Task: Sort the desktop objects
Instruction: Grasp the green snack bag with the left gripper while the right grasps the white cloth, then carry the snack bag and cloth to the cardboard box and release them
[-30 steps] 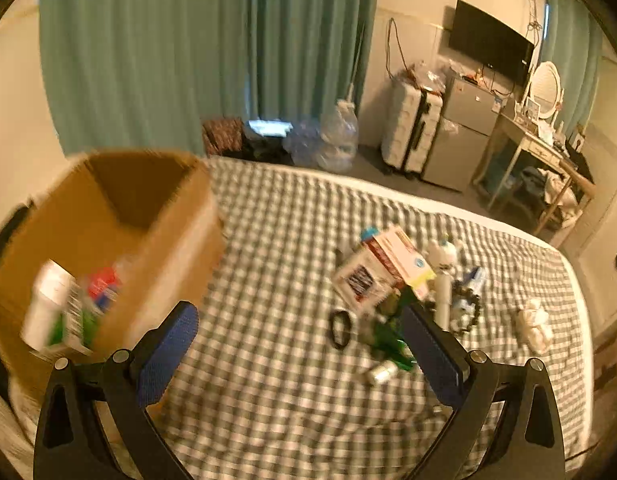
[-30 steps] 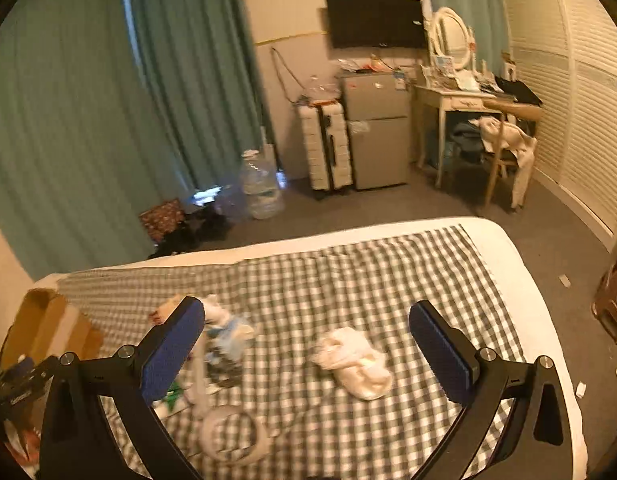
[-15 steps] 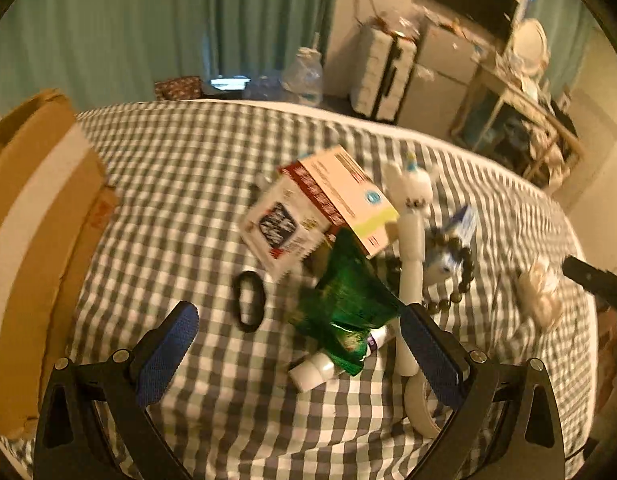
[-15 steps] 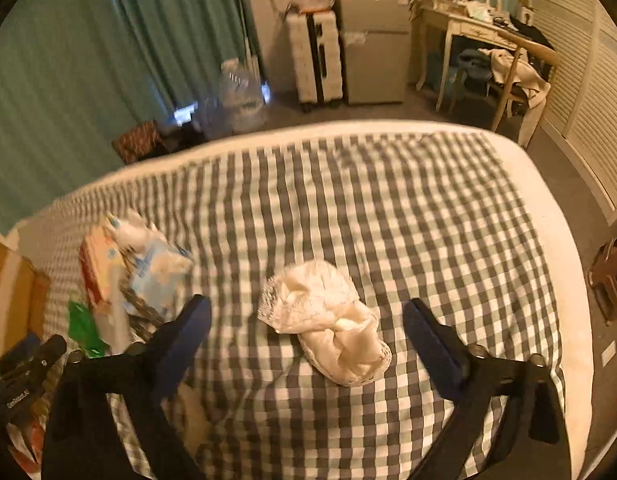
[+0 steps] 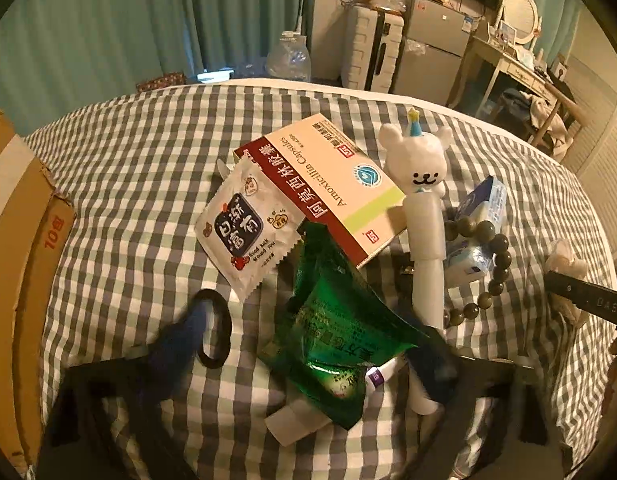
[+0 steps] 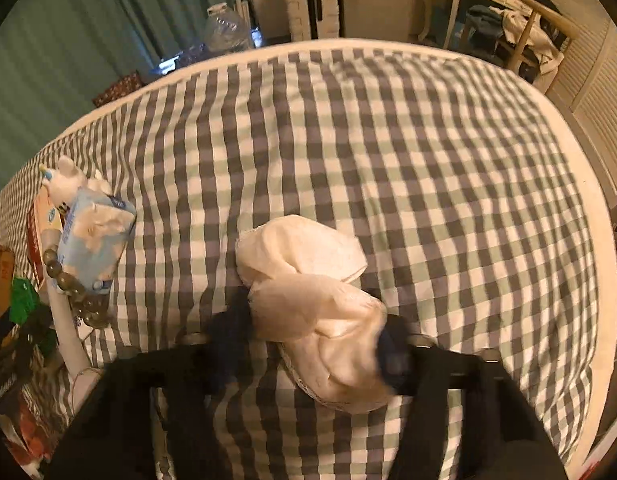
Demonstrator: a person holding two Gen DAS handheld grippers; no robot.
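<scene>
In the left wrist view a pile lies on the checked bed: a green foil packet (image 5: 340,332), a red-and-white capsule box (image 5: 328,180), a white sachet (image 5: 248,232), a white bear-topped tube (image 5: 426,216), a bead bracelet (image 5: 488,264), a blue tissue pack (image 5: 480,220) and a black hair tie (image 5: 214,332). My left gripper (image 5: 304,344) is open, its blurred fingers either side of the green packet. In the right wrist view my right gripper (image 6: 312,340) is open around a crumpled white cloth (image 6: 320,308), its fingers close on both sides.
A cardboard box (image 5: 16,240) stands at the left edge of the bed. The tissue pack (image 6: 94,240) and bracelet (image 6: 74,288) lie left of the cloth. Beyond the bed are green curtains, a suitcase, a small fridge and a dressing table.
Both grippers have dropped closer to the bed. The left one now straddles the green packet. The right one has come down around the white cloth and narrowed.
</scene>
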